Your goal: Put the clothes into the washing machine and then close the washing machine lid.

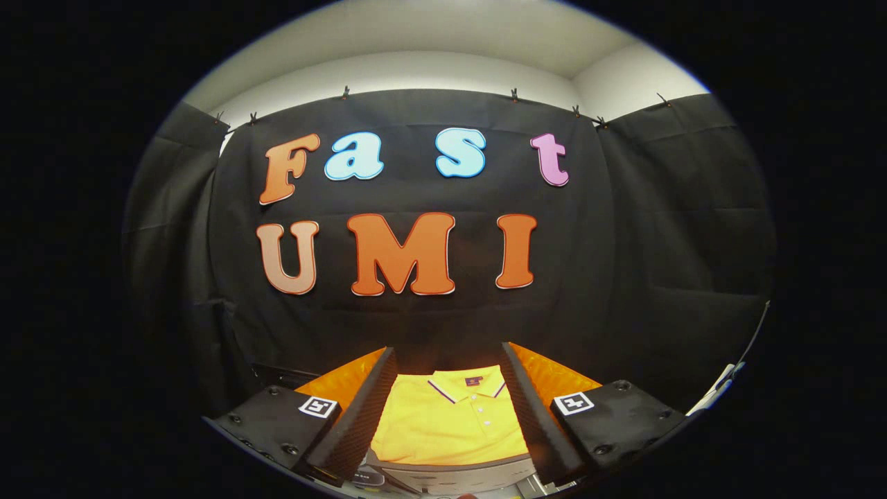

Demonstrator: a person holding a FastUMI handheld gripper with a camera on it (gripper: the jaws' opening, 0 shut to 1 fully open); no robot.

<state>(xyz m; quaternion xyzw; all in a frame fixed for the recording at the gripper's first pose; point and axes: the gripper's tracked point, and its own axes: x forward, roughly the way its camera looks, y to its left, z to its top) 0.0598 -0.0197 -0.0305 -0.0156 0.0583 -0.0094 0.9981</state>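
Note:
A folded yellow polo shirt (pixel 449 419) with a striped collar and a buttoned placket lies flat below and ahead of me, seen in the gap between my two fingers. It rests on an orange surface (pixel 561 378) that shows to either side of it. My gripper (pixel 449 364) is open, its fingers spread wide to the left and right of the shirt and held above it, touching nothing. A pale grey edge (pixel 457 475), maybe the machine's top, runs just under the shirt's near hem.
The booth's black cloth wall (pixel 658 263) hangs close behind the orange surface and wraps round both sides. Above it are a white wall and ceiling (pixel 443 48). A pale object (pixel 717 395) sticks out by the right finger.

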